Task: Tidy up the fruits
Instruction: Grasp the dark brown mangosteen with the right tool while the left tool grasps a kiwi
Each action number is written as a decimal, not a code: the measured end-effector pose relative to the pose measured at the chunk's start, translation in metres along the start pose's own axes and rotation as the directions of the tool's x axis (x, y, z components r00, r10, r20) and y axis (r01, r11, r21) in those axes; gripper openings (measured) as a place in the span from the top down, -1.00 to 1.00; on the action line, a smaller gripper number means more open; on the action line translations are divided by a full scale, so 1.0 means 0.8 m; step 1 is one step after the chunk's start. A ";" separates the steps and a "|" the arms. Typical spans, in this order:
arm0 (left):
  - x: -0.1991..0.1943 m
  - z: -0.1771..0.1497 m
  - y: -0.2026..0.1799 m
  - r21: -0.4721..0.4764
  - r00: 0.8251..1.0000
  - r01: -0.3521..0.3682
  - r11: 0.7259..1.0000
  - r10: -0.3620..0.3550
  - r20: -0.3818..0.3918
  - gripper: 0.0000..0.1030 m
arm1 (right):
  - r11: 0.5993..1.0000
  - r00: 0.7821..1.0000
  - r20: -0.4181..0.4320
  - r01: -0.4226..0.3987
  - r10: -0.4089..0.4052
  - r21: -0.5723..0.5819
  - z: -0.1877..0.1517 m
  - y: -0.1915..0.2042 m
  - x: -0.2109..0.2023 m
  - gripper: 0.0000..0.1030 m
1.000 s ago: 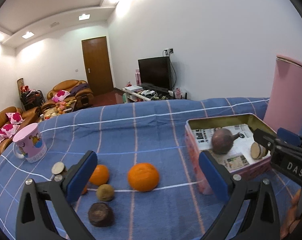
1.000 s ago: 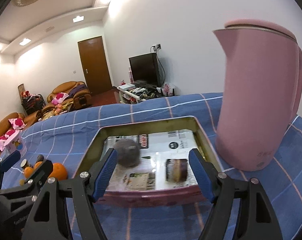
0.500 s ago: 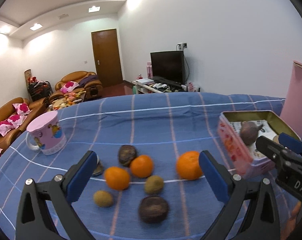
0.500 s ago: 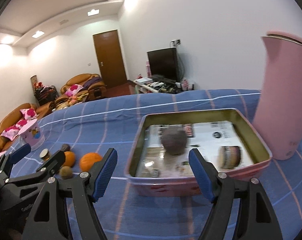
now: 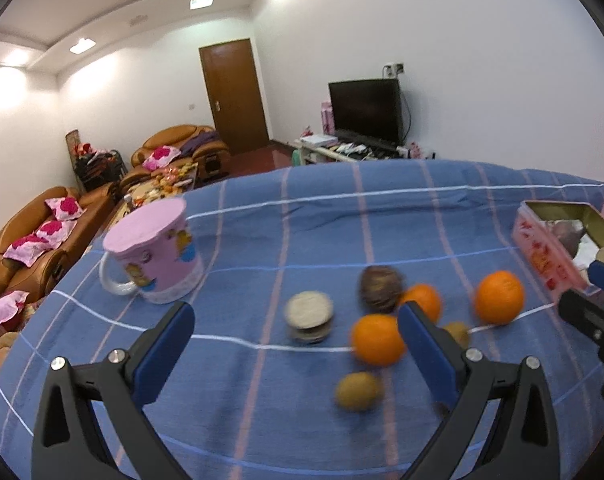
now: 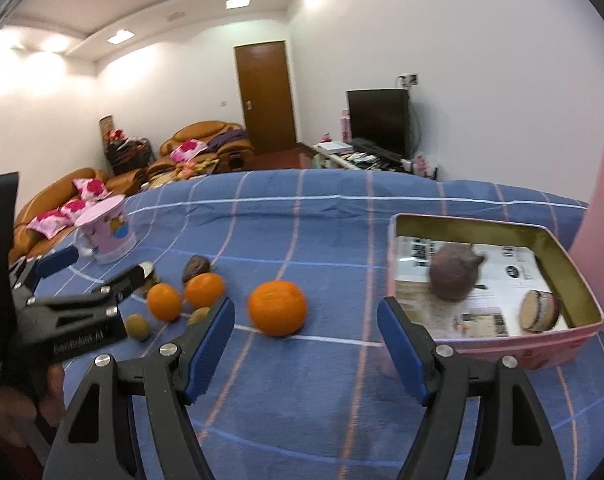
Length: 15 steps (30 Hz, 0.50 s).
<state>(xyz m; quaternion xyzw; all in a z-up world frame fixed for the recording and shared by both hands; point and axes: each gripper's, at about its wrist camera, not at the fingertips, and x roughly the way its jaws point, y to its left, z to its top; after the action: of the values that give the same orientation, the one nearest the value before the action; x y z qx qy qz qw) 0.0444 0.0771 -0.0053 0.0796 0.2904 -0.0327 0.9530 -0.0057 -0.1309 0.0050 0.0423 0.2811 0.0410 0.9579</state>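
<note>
Both grippers empty rn, jaws spread wide: left gripper (image 5: 295, 354) hangs over the fruit pile, right gripper (image 6: 306, 338) sits between the lone orange (image 6: 277, 308) and the pink tin (image 6: 498, 350).

Imo we should go for that lone orange first w/ the right, since it's nearest the tin. Center the jaws, squeeze gently, lift clear of the rim.

Count on the blue cloth (image 5: 322, 232):
- 3 oranges
- 2 kiwis
- 1 dark passion fruit (image 5: 380, 289)
- 1 cut half (image 5: 309, 316)

In the tin: 1 dark round fruit (image 6: 454, 272) + 1 half piece (image 6: 538, 311).
</note>
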 end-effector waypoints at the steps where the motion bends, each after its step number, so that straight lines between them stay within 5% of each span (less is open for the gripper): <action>1: 0.003 -0.001 0.008 -0.001 1.000 0.003 1.000 -0.003 -0.012 -1.00 | 1.000 1.000 -0.008 -0.018 0.018 -0.008 -0.001 0.005 0.002 -0.46; 6: 0.012 -0.005 0.036 -0.016 0.999 0.012 1.000 -0.012 -0.052 -1.00 | 0.988 0.985 -0.095 -0.147 0.142 -0.050 -0.009 0.042 0.019 -0.46; 12: 0.014 -0.012 0.038 0.037 0.992 0.094 0.995 -0.091 -0.092 -1.00 | 0.976 0.964 -0.214 -0.184 0.157 -0.114 -0.015 0.090 0.052 -0.45; 15: 0.013 -0.017 0.030 0.100 0.986 0.133 0.986 -0.122 -0.112 -1.00 | 0.973 0.951 -0.276 -0.181 0.136 -0.145 -0.020 0.104 0.068 -0.23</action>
<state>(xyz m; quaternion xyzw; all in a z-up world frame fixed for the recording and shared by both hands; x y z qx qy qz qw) 0.0484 0.1027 -0.0188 0.1137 0.3427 -0.1049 0.9266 0.0262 -0.0417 -0.0289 -0.0221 0.3976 0.1468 0.9054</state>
